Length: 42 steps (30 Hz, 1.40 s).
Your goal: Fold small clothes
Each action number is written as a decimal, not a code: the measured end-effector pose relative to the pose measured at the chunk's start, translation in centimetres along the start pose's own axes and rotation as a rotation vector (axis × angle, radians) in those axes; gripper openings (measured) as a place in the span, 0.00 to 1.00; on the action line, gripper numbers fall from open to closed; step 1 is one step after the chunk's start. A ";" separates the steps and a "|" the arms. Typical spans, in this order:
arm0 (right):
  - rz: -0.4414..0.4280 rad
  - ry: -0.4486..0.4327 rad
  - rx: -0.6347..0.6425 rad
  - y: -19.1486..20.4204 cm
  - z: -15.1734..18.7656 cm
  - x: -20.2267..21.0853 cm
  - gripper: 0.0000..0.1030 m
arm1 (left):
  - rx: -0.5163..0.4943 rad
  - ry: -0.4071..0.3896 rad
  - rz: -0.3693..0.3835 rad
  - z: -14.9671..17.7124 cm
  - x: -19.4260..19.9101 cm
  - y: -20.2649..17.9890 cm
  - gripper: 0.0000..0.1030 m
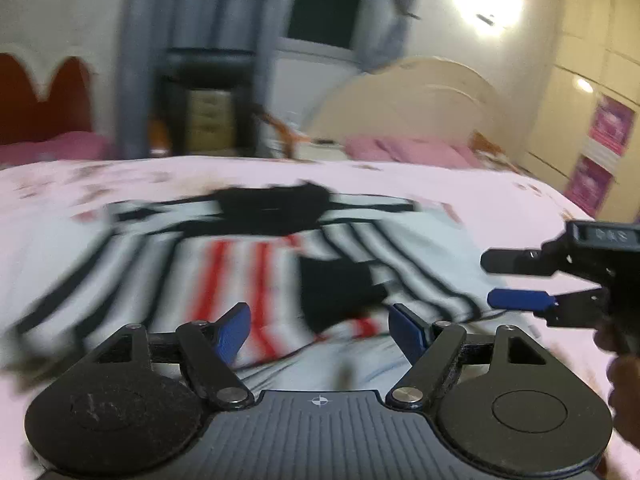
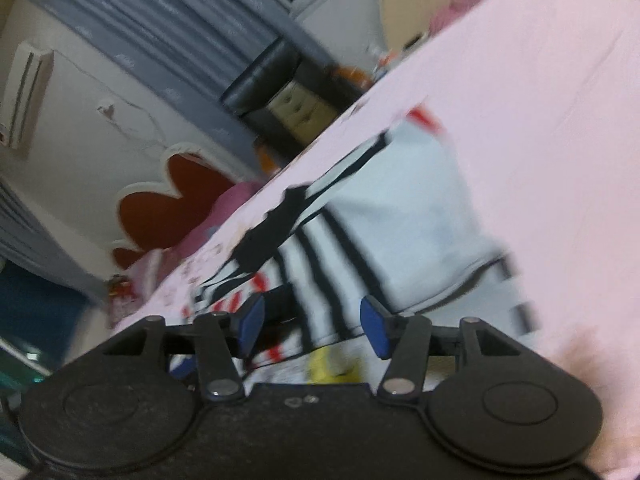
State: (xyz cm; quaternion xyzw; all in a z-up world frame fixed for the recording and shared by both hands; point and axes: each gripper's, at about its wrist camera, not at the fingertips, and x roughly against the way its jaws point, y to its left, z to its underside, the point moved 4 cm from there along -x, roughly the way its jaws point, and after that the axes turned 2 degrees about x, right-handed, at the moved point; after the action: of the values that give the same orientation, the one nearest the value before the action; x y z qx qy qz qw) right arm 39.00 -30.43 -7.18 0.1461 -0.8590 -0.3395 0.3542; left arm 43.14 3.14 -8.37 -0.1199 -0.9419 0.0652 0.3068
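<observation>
Both views motion-blurred; detail limited.

Shirt (image 1: pixel 256 264): small, white with black stripes, a red-striped panel and black patches. Lies on the pink bedsheet (image 1: pixel 500 200), roughly mid-bed, spread wide toward the left edge. In the right wrist view the shirt (image 2: pixel 360 232) shows a plain white panel lying over the striped part on the side toward the right edge. This may be one side already turned in, but the blur prevents confirmation.

Left gripper (image 1: pixel 320 330): jaws apart, nothing between them, hovering just above the shirt's near hem. No cloth pinched.

Right gripper (image 1: pixel 516 282): seen from the left wrist view at the right edge of the shirt, fingers parted, empty. Its own camera agrees: right gripper (image 2: pixel 310 328) open over the striped cloth, tilted steeply against the bed.

Progress, judged: early. The shirt remains largely flat and wide; at most one side fold exists. Left to do: bring in the left side, then fold lengthwise into a compact packet. Neither gripper has a hold now, so a fresh grasp on an edge looks like the next requirement.

Background: headboard (image 1: pixel 404 96), curtains (image 1: pixel 140 40).
</observation>
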 end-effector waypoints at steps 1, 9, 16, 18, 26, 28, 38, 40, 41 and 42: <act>-0.016 0.016 -0.003 0.4 0.2 -0.9 0.51 | 0.011 -0.009 -0.041 0.6 1.2 2.0 0.74; -0.017 0.090 0.004 2.5 1.7 -7.3 0.39 | 0.089 -0.004 -0.327 3.9 5.0 13.8 0.74; 0.084 0.082 0.118 3.9 2.2 -8.7 0.06 | 0.113 -0.028 -0.278 3.9 3.5 16.8 0.74; 0.098 0.048 0.154 4.3 1.6 -7.6 0.06 | 0.097 -0.034 -0.259 3.7 2.8 16.6 0.74; 0.176 -0.102 0.237 3.6 -1.9 -2.3 0.06 | 0.089 0.012 -0.208 2.9 0.1 16.3 0.46; 0.207 -0.101 0.245 2.6 -2.1 -2.0 0.06 | 0.088 0.018 -0.199 2.9 -0.1 16.2 0.46; 0.199 -0.057 0.287 2.6 -0.2 -2.6 0.06 | 0.062 -0.060 -0.178 1.5 0.6 15.5 0.46; 0.196 -0.043 0.284 2.6 0.1 -2.9 0.06 | 0.045 -0.049 -0.182 1.3 0.2 15.4 0.46; 0.196 -0.041 0.280 2.6 0.1 -3.0 0.06 | 0.049 -0.028 -0.200 1.4 -0.2 15.6 0.46; 0.192 -0.041 0.273 2.6 0.1 -3.0 0.06 | 0.066 -0.026 -0.223 1.4 -0.4 16.0 0.44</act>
State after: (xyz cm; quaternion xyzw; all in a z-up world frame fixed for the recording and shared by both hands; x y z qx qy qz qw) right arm 41.02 -27.00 -6.95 0.1034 -0.9142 -0.1870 0.3443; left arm 45.58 18.38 -12.91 -0.0033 -0.9507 0.0634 0.3036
